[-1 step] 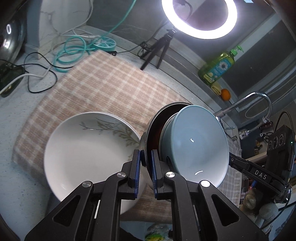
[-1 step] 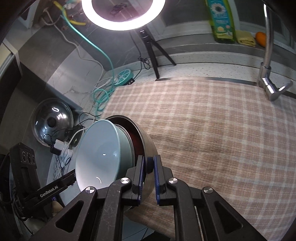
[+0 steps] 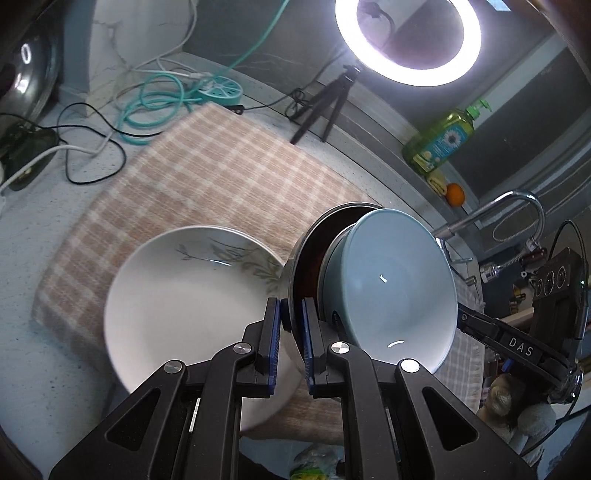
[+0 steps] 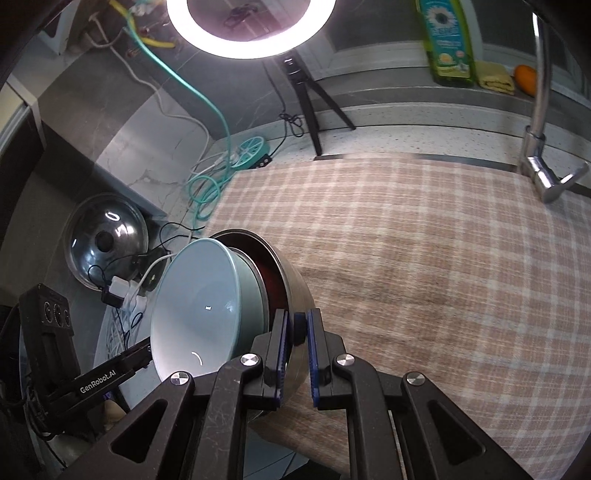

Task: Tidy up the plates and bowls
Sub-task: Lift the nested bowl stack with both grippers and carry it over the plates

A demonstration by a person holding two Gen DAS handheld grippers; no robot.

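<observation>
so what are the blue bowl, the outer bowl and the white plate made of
Blue bowl: probably glazed ceramic, smooth and glossy with sharp highlights. Outer bowl: looks like stainless steel, with a grey brushed sheen and thin rim. White plate: likely glazed ceramic or porcelain, shiny with a printed leaf motif.

Left wrist view looked close along its fingers from left of nested bowls [image 3: 369, 288], facing ring light [image 3: 408, 40]. Right wrist view looked equally close from bowls' [image 4: 221, 306] right, facing same light [image 4: 251, 27]. Both shared bowls, checked cloth [image 3: 221, 177], faucet [image 4: 543, 155].
</observation>
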